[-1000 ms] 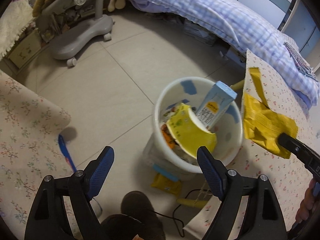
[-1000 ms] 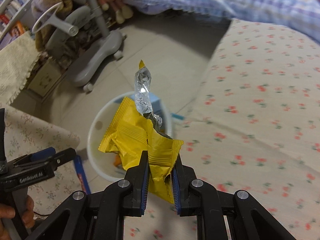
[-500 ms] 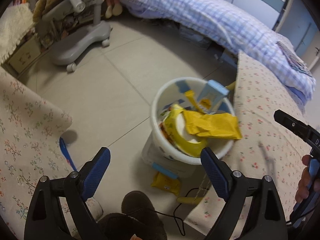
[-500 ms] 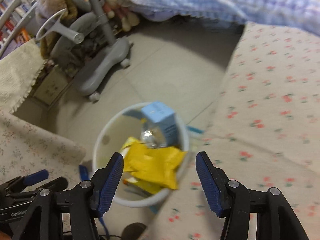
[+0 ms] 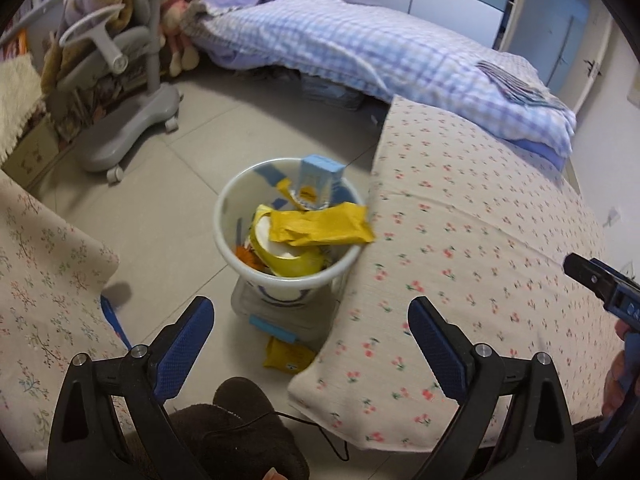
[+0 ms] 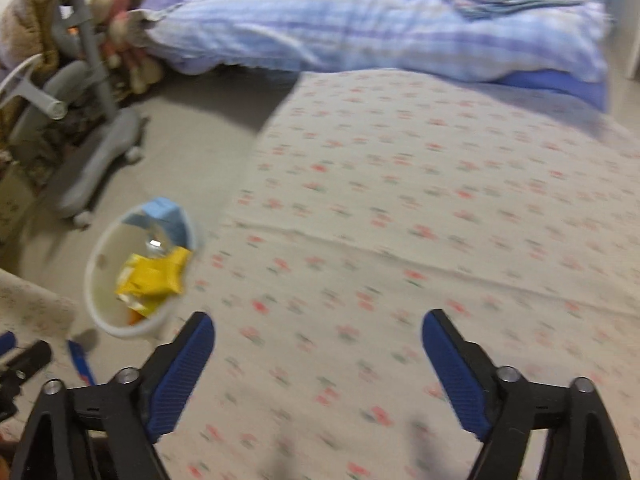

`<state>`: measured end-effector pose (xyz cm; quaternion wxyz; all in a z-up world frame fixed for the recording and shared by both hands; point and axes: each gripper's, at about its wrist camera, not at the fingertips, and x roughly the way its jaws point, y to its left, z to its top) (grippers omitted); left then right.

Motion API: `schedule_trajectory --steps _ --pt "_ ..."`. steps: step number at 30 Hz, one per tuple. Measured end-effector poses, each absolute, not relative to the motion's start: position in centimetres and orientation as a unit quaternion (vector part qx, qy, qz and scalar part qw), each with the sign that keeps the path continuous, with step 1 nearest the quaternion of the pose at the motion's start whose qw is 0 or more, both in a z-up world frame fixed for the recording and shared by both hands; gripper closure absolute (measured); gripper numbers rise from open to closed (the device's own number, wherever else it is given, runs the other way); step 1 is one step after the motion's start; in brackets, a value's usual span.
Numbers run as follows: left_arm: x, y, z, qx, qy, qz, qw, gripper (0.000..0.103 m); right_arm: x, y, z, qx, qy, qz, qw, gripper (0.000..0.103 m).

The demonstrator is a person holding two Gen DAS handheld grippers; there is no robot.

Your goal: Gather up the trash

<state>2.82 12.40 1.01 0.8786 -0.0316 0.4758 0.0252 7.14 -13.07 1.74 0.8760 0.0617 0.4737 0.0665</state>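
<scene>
A white trash bin (image 5: 224, 216) stands on the tiled floor beside a floral-covered surface. It holds a yellow wrapper (image 5: 320, 229) lying across the top, a light blue carton (image 5: 320, 178) and a yellow cup. The bin also shows in the right wrist view (image 6: 94, 280), with the yellow wrapper (image 6: 154, 274) inside. My left gripper (image 5: 310, 332) is open and empty, above the floor in front of the bin. My right gripper (image 6: 318, 356) is open and empty over the floral cloth (image 6: 400, 240), to the right of the bin.
A small yellow packet (image 5: 288, 356) lies on the floor at the bin's base. A blue pen-like object (image 5: 114, 322) lies by the left floral cloth. A grey chair base (image 5: 120, 136) stands far left. A bed with checked bedding (image 5: 380, 48) lies behind.
My right gripper opened and dropped the yellow wrapper into the bin, then drew back to the right over the floral cloth. My left gripper pulled back a little from the bin.
</scene>
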Motion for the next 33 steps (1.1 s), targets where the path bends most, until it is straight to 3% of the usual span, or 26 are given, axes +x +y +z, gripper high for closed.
schedule_trajectory --steps 7,15,33 --pt "0.5 9.2 1.0 0.009 0.445 0.038 0.894 0.004 1.2 -15.7 2.5 0.053 0.435 0.023 0.898 0.006" --pt "-0.4 7.6 -0.6 0.026 0.441 0.037 0.896 0.004 -1.5 -15.9 1.0 0.01 0.39 -0.026 0.92 0.006" --pt "-0.6 7.1 -0.9 0.021 0.44 0.034 0.897 0.004 -1.4 -16.6 -0.7 0.027 0.412 -0.02 0.911 0.006"
